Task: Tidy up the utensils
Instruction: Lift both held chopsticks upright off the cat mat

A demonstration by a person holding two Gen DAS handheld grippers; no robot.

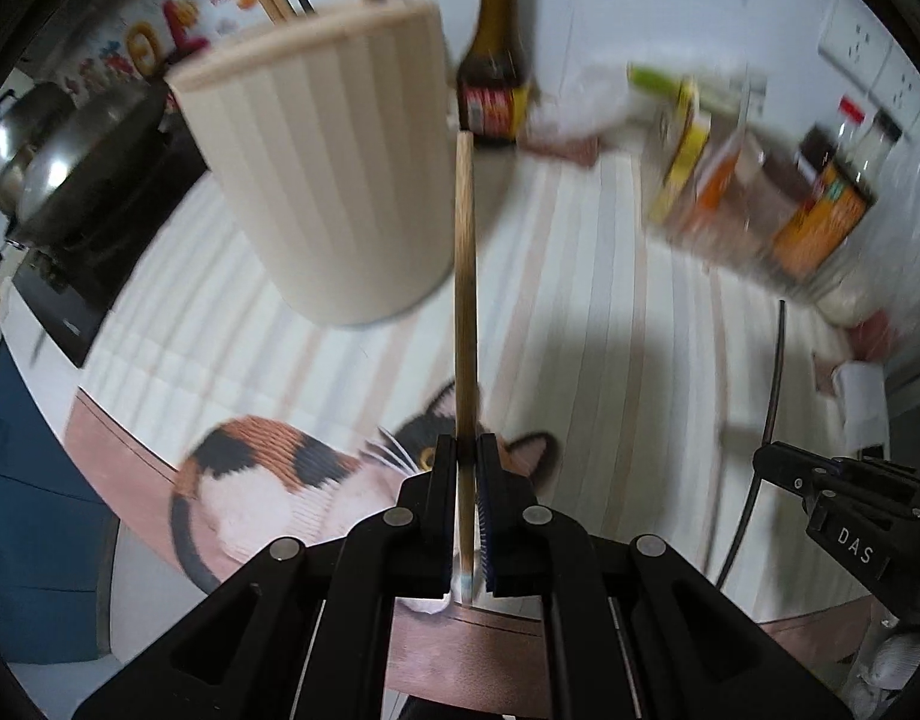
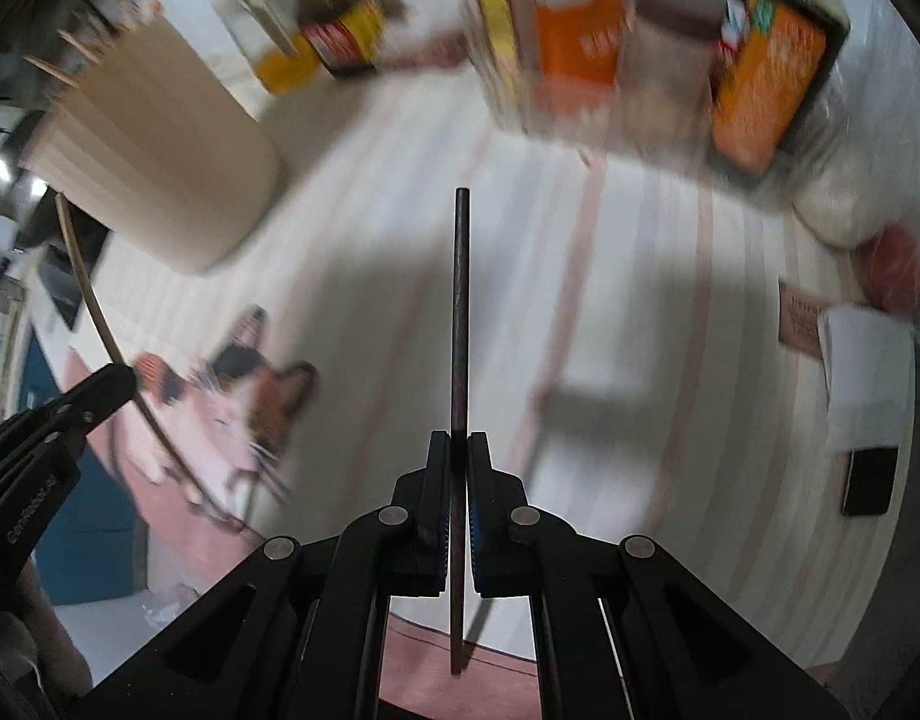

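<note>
Left wrist view has my left gripper (image 1: 466,450) clenched on a wooden chopstick (image 1: 465,276) beside the ribbed holder (image 1: 322,180), right gripper (image 2: 458,450) clamping a dark chopstick (image 2: 460,312) — I'd tip each in upright.

My left tool (image 1: 466,450) points steeply down, both fingers (image 1: 443,480) pinched tight on a pale wooden chopstick (image 1: 465,300) that runs straight out ahead between the pads. My right tool (image 2: 458,447) tilts down just as steeply, clamped hard on a dark chopstick (image 2: 460,300) lying along its centre line. Each tool shows at the edge of the other's view: the right one low on the right, the left one low on the left.
</note>
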